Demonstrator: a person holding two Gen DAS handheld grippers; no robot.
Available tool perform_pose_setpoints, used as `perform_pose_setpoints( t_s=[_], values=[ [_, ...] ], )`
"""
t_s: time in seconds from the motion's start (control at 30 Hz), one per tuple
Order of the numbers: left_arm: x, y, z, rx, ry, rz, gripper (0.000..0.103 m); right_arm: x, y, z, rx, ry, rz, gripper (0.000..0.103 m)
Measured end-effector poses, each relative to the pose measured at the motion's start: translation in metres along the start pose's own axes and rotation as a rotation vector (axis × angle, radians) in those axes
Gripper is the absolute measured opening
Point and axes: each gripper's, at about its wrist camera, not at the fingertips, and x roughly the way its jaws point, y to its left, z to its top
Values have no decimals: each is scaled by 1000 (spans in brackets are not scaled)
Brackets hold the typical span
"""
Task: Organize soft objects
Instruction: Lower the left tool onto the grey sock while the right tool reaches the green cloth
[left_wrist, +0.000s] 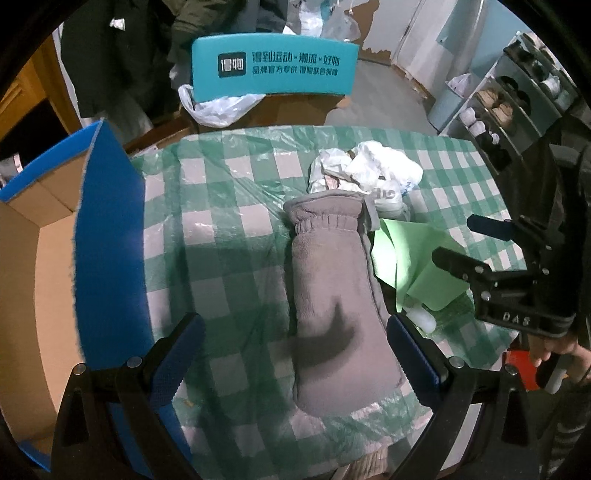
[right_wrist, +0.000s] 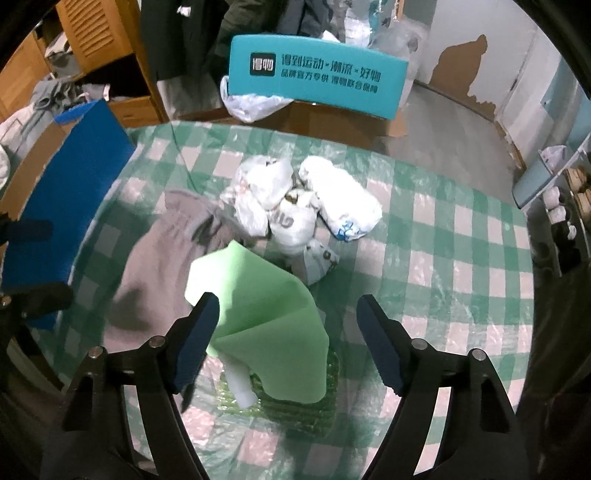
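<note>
As I see it, the mitten (left_wrist: 332, 306) lies flat mid-tabletop, the left gripper (left_wrist: 295, 354) gaping astride it, nothing clamped. Judged light, plush, limp; I'd pinch the cuff. The sheet (right_wrist: 266, 325), thin and floppy, lies between the right gripper (right_wrist: 288, 339)'s parted jaws, ungripped.

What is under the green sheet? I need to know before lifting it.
Under the green sheet, a white cylindrical object sticks out at its lower edge, lying on shiny green wrapping. The sheet's far corner overlaps the grey mitten. Anything else underneath is covered.
</note>
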Motion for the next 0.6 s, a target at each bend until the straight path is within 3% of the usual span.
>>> perform_pose_setpoints(
  t_s=[0.3,0.6],
  values=[
    [31,-9,4,11,57,3,100,20,-3,-4,-12,31,-5,70],
    [55,-11,8,2,104,-8,100,34,-1,-4,-38,62,5,45]
  ],
)
